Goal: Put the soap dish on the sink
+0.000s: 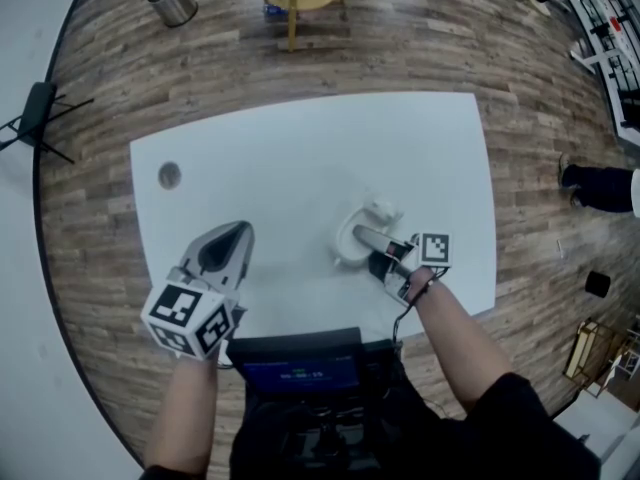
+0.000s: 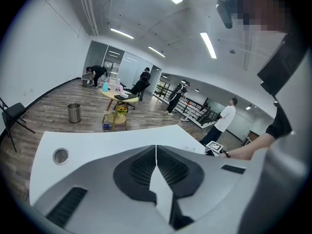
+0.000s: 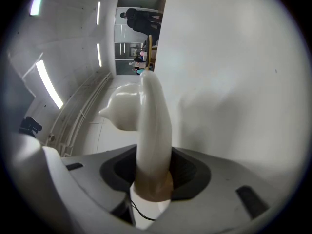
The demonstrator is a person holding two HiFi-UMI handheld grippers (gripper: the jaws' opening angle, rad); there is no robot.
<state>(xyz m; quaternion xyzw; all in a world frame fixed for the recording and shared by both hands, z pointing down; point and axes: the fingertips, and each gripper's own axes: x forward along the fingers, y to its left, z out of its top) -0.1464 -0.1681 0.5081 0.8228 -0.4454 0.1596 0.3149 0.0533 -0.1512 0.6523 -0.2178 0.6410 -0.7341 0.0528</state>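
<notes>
Your right gripper point(image 1: 374, 240) clamps the soap dish point(image 1: 347, 252) by its rim at the white table point(image 1: 300, 148); release seems left. Your left gripper point(image 1: 238, 233) is clenched, empty.

**Q:** How are the two tools built?
**A:** Left tool point(image 1: 238, 230) and right tool point(image 1: 372, 240): grey wedge-shaped shells with dark ribbed pads point(image 2: 141, 167). Each carries a white cube point(image 1: 190, 318) printed with black square markers.

**Q:** And what does the wearer have on?
**A:** Black short sleeve point(image 1: 510, 408); thin black cable point(image 1: 400, 320) at the right wrist; black chest unit point(image 1: 295, 373) with a blue screen.
</notes>
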